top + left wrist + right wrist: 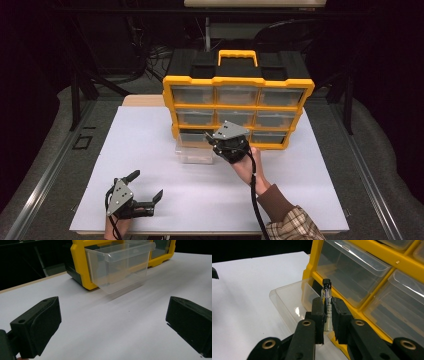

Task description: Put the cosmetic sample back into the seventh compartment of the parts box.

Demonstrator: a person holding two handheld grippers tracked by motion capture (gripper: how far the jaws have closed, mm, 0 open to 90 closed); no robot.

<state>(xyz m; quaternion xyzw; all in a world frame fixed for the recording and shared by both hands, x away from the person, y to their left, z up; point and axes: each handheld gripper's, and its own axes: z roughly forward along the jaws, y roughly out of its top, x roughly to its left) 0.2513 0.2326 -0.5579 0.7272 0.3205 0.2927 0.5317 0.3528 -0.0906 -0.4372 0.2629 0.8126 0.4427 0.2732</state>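
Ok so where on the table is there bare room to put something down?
The white table is bare left of the pulled-out clear drawer, and along the near edge between the left gripper and the person's sleeve. It is crowded at the yellow organizer, where the right gripper holds a small vial.

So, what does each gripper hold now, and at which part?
The right gripper pinches a small glass vial around its lower body, cap up. The left gripper is open and holds nothing.
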